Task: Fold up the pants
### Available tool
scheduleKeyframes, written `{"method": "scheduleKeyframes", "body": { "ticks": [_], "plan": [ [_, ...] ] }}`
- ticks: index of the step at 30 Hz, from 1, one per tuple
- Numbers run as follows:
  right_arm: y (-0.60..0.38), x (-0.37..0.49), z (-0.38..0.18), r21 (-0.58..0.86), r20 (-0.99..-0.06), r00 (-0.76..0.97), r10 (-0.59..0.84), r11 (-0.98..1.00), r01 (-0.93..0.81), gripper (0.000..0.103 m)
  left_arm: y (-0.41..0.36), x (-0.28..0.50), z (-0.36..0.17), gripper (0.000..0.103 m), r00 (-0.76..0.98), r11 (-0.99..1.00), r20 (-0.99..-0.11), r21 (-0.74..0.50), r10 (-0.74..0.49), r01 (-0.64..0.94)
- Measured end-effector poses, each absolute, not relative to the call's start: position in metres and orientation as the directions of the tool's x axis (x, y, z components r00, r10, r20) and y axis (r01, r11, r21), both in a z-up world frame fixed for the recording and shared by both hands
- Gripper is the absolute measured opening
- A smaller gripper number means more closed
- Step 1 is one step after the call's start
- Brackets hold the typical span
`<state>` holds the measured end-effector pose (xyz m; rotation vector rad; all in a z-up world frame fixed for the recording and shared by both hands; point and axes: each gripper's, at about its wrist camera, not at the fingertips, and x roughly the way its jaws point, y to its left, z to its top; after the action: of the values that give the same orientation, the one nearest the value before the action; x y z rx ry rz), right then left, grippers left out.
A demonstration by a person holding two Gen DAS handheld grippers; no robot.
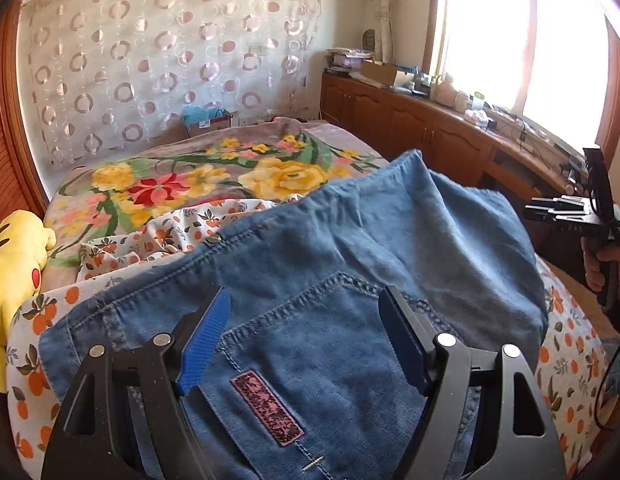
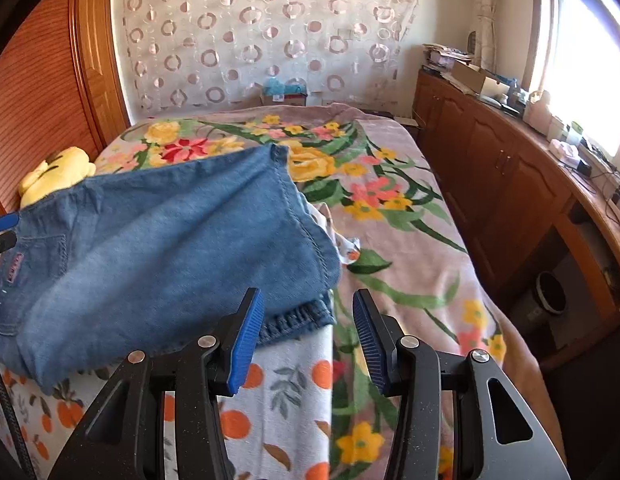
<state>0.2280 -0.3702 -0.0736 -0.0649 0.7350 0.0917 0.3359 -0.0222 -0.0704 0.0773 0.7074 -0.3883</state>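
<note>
Left gripper [image 1: 305, 336] hung with jaws spread, gripping nothing, above folded pants [image 1: 350, 248] at lower centre on the orange-print sheet [image 1: 570, 344]. Right gripper [image 2: 305, 336] stood part-open, empty, beside the fold's edge, apparently let go.

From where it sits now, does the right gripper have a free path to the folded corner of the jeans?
Probably yes. The right gripper is open, and the jeans corner lies just ahead-left of its fingertips on the orange-print sheet, with nothing between.

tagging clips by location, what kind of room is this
Most likely a home bedroom: a bed under a floral blanket, a yellow plush toy at its edge, and wooden cabinets below a window.
</note>
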Motion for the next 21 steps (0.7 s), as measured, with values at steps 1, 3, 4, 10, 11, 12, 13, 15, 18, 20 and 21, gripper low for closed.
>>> {"method": "scheduleKeyframes", "body": {
  "ticks": [1, 3, 4, 10, 11, 12, 13, 15, 18, 20, 21],
  "plan": [
    [-0.371, 0.229, -0.075, -0.035, -0.678, 0.733, 0.054, 0.994, -0.106, 0.048, -0.023, 0.336, -0.074, 0.077, 0.689, 0.926, -0.651, -0.059, -0.319, 0.372],
    [-0.365, 0.237, -0.078, -0.048, -0.693, 0.720, 0.044, 0.993, -0.107, 0.048, -0.022, 0.337, -0.080, 0.077, 0.682, 0.926, -0.659, -0.062, -0.318, 0.371],
    [-0.364, 0.239, -0.080, -0.052, -0.700, 0.714, 0.039, 0.993, -0.105, 0.048, -0.022, 0.338, -0.083, 0.077, 0.679, 0.927, -0.662, -0.065, -0.317, 0.369],
    [-0.352, 0.253, -0.085, -0.051, -0.721, 0.692, 0.039, 0.993, -0.109, 0.048, -0.023, 0.338, -0.094, 0.077, 0.681, 0.936, -0.671, -0.057, -0.293, 0.346],
    [-0.349, 0.255, -0.085, -0.054, -0.722, 0.691, 0.036, 0.993, -0.108, 0.048, -0.023, 0.338, -0.095, 0.077, 0.677, 0.937, -0.675, -0.063, -0.294, 0.345],
    [-0.347, 0.257, -0.084, -0.055, -0.723, 0.690, 0.035, 0.993, -0.108, 0.048, -0.022, 0.338, -0.095, 0.077, 0.677, 0.937, -0.674, -0.066, -0.296, 0.344],
    [-0.345, 0.260, -0.084, -0.056, -0.725, 0.688, 0.033, 0.993, -0.107, 0.048, -0.022, 0.337, -0.095, 0.077, 0.679, 0.937, -0.672, -0.067, -0.297, 0.344],
    [-0.342, 0.264, -0.082, -0.060, -0.723, 0.690, 0.030, 0.993, -0.106, 0.048, -0.022, 0.336, -0.096, 0.077, 0.681, 0.937, -0.670, -0.064, -0.295, 0.343],
    [-0.340, 0.268, -0.078, -0.065, -0.702, 0.711, 0.030, 0.992, -0.106, 0.048, -0.021, 0.335, -0.096, 0.077, 0.682, 0.936, -0.667, -0.071, -0.302, 0.345],
    [-0.339, 0.269, -0.072, -0.067, -0.690, 0.723, 0.033, 0.992, -0.109, 0.048, -0.020, 0.334, -0.096, 0.077, 0.681, 0.936, -0.665, -0.078, -0.306, 0.344],
    [-0.338, 0.268, -0.070, -0.074, -0.682, 0.731, 0.031, 0.991, -0.111, 0.045, -0.020, 0.334, -0.096, 0.077, 0.680, 0.936, -0.665, -0.081, -0.307, 0.343]
  ]
}}
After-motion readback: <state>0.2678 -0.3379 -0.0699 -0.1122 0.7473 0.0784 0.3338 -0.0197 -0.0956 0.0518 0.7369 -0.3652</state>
